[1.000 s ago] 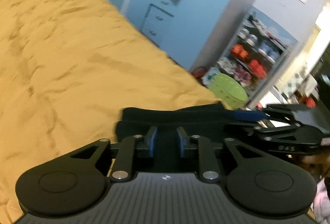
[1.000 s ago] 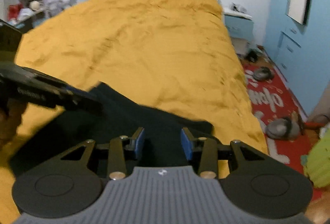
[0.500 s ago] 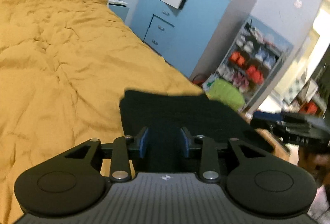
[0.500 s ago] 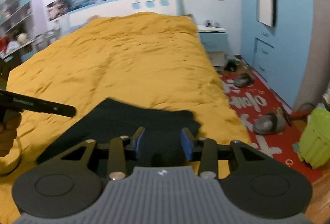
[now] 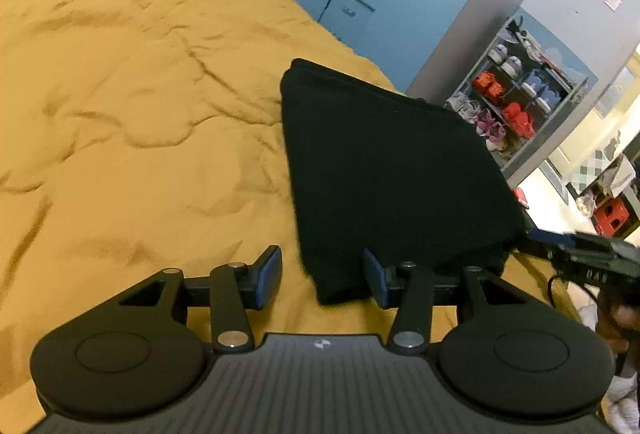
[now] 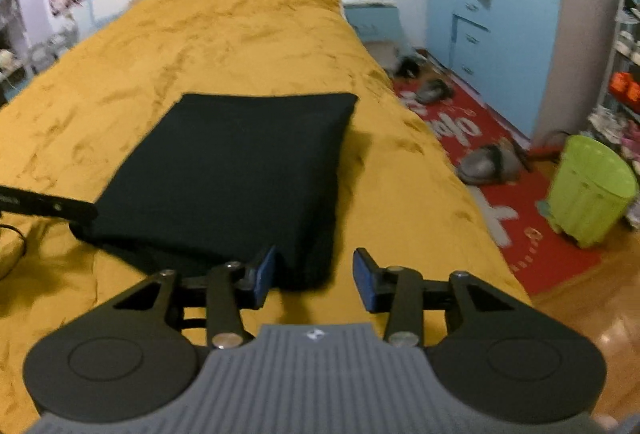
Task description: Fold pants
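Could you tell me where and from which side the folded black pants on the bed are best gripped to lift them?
Probably at the two near corners of the folded black pants, coming in low from the near edge. The stack lies flat on the yellow bedspread, its layered edge facing both open claws: the left claw at one corner, the right claw at the other.

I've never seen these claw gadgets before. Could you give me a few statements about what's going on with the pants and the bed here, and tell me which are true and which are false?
1. The black pants lie folded in a flat rectangle on the yellow bedspread. True.
2. The right claw is clamped on the pants. False: it is open, holding nothing.
3. The left claw is open. True.
4. The green basket sits on the bed. False: it stands on the floor beside the bed.
5. The pants are red. False: they are black.
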`<action>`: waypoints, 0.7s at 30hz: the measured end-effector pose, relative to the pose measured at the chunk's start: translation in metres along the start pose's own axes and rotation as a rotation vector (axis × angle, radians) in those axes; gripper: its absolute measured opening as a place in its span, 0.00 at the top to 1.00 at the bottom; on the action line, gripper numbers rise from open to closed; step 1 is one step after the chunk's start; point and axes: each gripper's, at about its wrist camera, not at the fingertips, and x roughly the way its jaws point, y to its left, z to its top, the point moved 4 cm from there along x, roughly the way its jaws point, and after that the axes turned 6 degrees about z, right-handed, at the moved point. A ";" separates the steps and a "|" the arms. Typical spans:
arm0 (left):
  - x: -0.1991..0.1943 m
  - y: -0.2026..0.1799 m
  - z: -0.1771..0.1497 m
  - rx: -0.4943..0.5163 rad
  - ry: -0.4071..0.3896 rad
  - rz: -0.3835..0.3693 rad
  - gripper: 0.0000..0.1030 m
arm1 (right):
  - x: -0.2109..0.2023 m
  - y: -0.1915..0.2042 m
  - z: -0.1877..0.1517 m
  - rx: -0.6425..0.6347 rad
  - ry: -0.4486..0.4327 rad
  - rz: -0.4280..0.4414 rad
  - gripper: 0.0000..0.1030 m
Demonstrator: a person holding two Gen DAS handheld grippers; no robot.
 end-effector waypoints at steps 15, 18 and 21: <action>-0.118 -0.090 0.016 0.111 -0.018 0.146 0.12 | -0.121 0.123 0.033 0.181 -0.027 -0.274 0.20; -0.132 -0.096 0.010 0.145 -0.047 0.217 0.09 | -0.133 0.142 0.029 0.214 -0.057 -0.295 0.20; -0.140 -0.095 0.003 0.168 -0.068 0.285 0.09 | -0.141 0.151 0.023 0.276 -0.065 -0.311 0.20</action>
